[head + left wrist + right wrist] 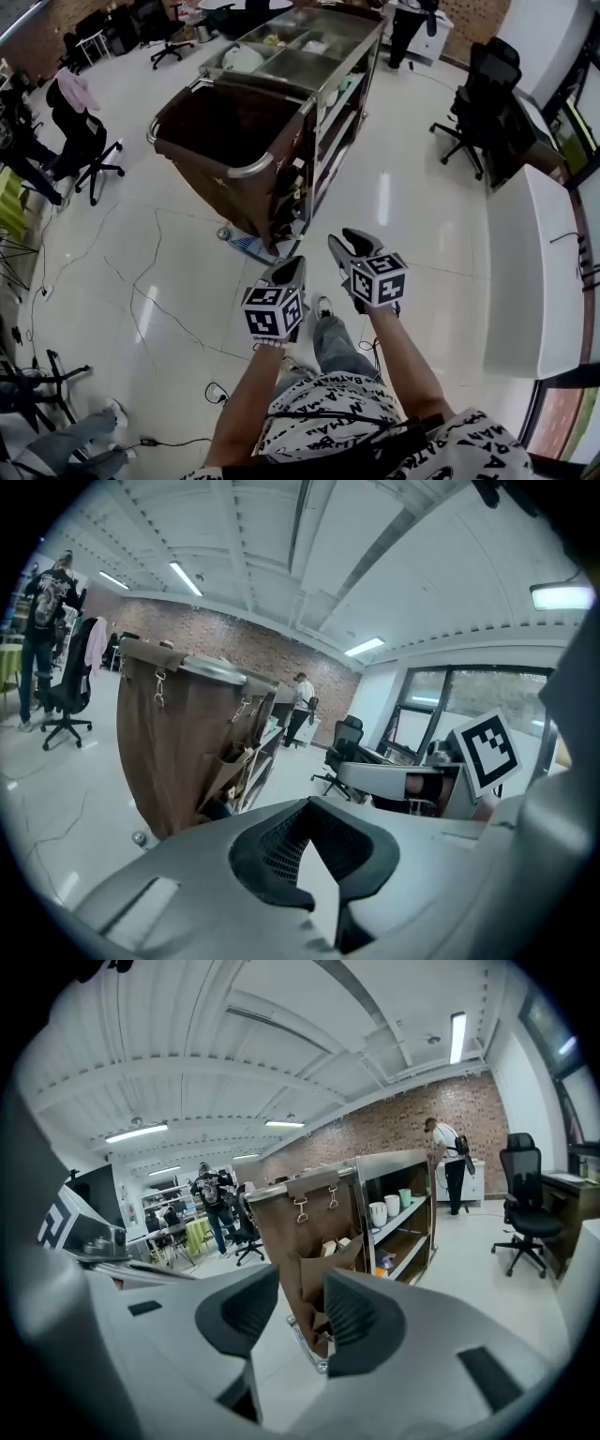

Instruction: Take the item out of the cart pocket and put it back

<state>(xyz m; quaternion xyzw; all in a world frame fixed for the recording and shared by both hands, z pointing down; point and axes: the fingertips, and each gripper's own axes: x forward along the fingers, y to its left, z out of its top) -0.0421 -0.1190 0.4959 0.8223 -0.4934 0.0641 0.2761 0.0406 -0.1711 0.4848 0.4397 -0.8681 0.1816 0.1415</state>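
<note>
**Head view.** A service cart (pixel 319 89) with a steel top stands on the glossy white floor (pixel 159 281). A brown fabric bag (pixel 225 127) hangs at the cart's near end. The left claw (pixel 291 267) and the right claw (pixel 349 242) are held side by side above the floor. Both are short of the cart and well apart from it, and both slope gently downward. A white worktop (pixel 530 272) runs along the right edge, with a black office chair (pixel 469 98) beyond it.

**Left gripper view.** The left claw (pixel 309 808) is clenched on nothing: its dark ribbed pads meet at the tips. The bag (pixel 164 752) rises at left. Its side pocket (pixel 225 771) faces the camera, and the contents cannot be made out here.

**Right gripper view.** The right claw (pixel 300 1283) is released and empty, with its pads standing wide apart. The cart's pocket (pixel 323 1279) shows through the gap, far beyond the tips. Pale items (pixel 333 1244) stand upright in that pocket and poke above its edge, with neither claw touching them. White cups (pixel 380 1213) sit on a cart shelf (pixel 408 1218) to the right. A person (pixel 450 1162) stands by the brick wall.
</note>
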